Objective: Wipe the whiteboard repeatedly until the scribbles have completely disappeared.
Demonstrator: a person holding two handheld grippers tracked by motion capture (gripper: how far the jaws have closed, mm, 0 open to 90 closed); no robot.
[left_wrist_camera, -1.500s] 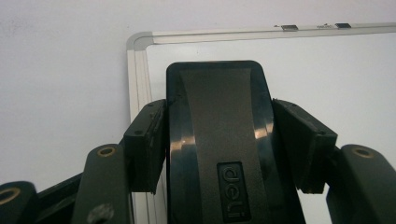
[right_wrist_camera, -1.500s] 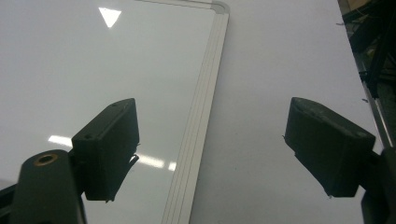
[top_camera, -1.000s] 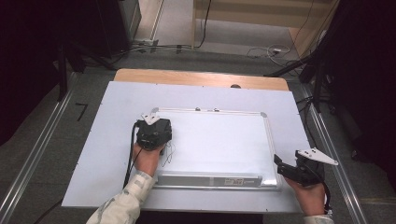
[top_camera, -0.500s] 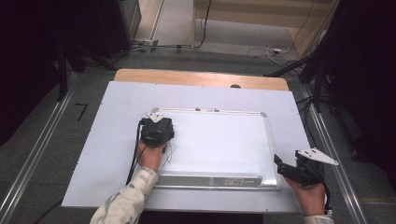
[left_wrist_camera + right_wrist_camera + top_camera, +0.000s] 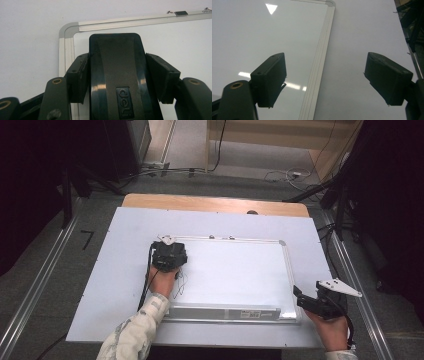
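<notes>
My left gripper [image 5: 117, 75] pinches a black eraser [image 5: 117, 82] beside the whiteboard [image 5: 235, 270] corner; tilting could skid it off-frame. Right gripper [image 5: 325, 80] spread.

A whiteboard [image 5: 235, 270] lies flat on the worktop [image 5: 115, 270]. The left gripper [image 5: 169, 254] sits over the board's far left corner with an eraser [image 5: 117, 75] between its jaws — the right gripper [image 5: 312, 302] hangs just beside the near right corner.

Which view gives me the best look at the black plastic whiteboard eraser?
The left gripper view: the black plastic whiteboard eraser sits close up, clamped between the jaws. In the high view the left gripper hides it. The right gripper view shows whiteboard, no eraser.
</notes>
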